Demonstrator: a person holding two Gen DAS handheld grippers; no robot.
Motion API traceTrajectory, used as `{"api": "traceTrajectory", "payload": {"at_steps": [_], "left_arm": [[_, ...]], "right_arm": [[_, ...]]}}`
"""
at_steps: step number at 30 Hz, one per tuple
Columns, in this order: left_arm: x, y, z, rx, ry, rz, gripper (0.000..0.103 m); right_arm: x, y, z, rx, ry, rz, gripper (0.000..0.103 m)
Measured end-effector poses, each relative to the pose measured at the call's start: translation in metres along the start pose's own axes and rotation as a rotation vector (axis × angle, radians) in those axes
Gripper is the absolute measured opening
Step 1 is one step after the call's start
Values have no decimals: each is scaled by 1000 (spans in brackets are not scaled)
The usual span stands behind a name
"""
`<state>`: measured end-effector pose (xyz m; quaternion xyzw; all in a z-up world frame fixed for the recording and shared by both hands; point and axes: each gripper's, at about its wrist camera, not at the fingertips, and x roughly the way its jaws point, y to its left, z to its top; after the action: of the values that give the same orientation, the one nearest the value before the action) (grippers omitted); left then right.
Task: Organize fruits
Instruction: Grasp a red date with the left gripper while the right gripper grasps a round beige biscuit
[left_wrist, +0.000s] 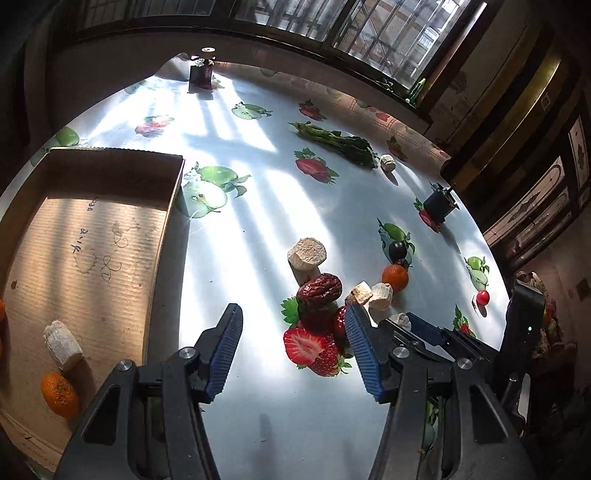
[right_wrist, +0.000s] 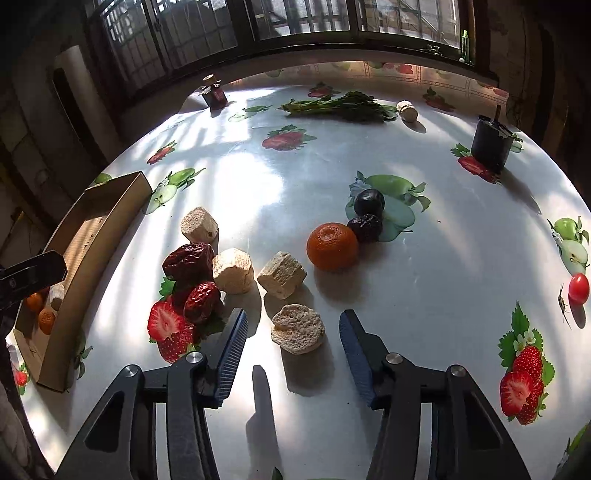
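My right gripper (right_wrist: 293, 315) is open low over the table, and a flat beige puck (right_wrist: 298, 332) lies between its fingers with gaps on both sides. Ahead sit two beige chunks (right_wrist: 282, 273), two red dates (right_wrist: 188, 260), a mandarin (right_wrist: 332, 245) and two dark plums (right_wrist: 369, 201). A cherry tomato (right_wrist: 578, 288) lies far right. My left gripper (left_wrist: 291, 314) is open and empty, just short of the red dates (left_wrist: 319, 288). The cardboard box (left_wrist: 92, 240) to its left holds a mandarin (left_wrist: 59, 393) and a beige chunk (left_wrist: 62, 345).
A bunch of greens (right_wrist: 340, 107), another beige chunk (right_wrist: 407, 110), a small dark jar (right_wrist: 214, 94) and a black cup (right_wrist: 491, 147) stand along the far side. The round table (right_wrist: 424, 295) has a fruit-print cloth; windows lie behind it.
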<state>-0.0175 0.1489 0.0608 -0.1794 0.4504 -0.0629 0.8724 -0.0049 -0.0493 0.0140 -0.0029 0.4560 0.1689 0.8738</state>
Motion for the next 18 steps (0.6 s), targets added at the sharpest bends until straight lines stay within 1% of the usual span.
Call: {"api": "traceTrajectory", "payload": {"at_steps": [1, 2, 6, 9, 12, 13, 15, 16, 18], "left_arm": [[10, -1, 3, -6, 9, -5, 57], [20, -1, 4, -12, 16, -8, 57], [51, -4, 8, -18, 55, -8, 57], [63, -10, 8, -5, 55, -36, 57], [73, -12, 9, 18, 55, -43, 57], [74, -14, 9, 33, 43, -44, 57], [77, -20, 7, 76, 23, -21, 47], [78, -23, 4, 102, 12, -8, 36], [76, -30, -1, 151, -18, 15, 36]], "right_arm": [[2, 0, 0, -3, 3, -9, 37], [2, 0, -1, -5, -4, -19, 32], [-2, -8, 0, 14, -16, -24, 31], [-2, -18, 0, 43, -13, -24, 31], [-3, -25, 0, 73, -17, -7, 31], [-3, -26, 1, 77, -18, -2, 31], [-3, -26, 0, 76, -21, -2, 31], [-3, -25, 0, 74, -23, -5, 31], [-2, -23, -1, 64, -27, -17, 31]]}}
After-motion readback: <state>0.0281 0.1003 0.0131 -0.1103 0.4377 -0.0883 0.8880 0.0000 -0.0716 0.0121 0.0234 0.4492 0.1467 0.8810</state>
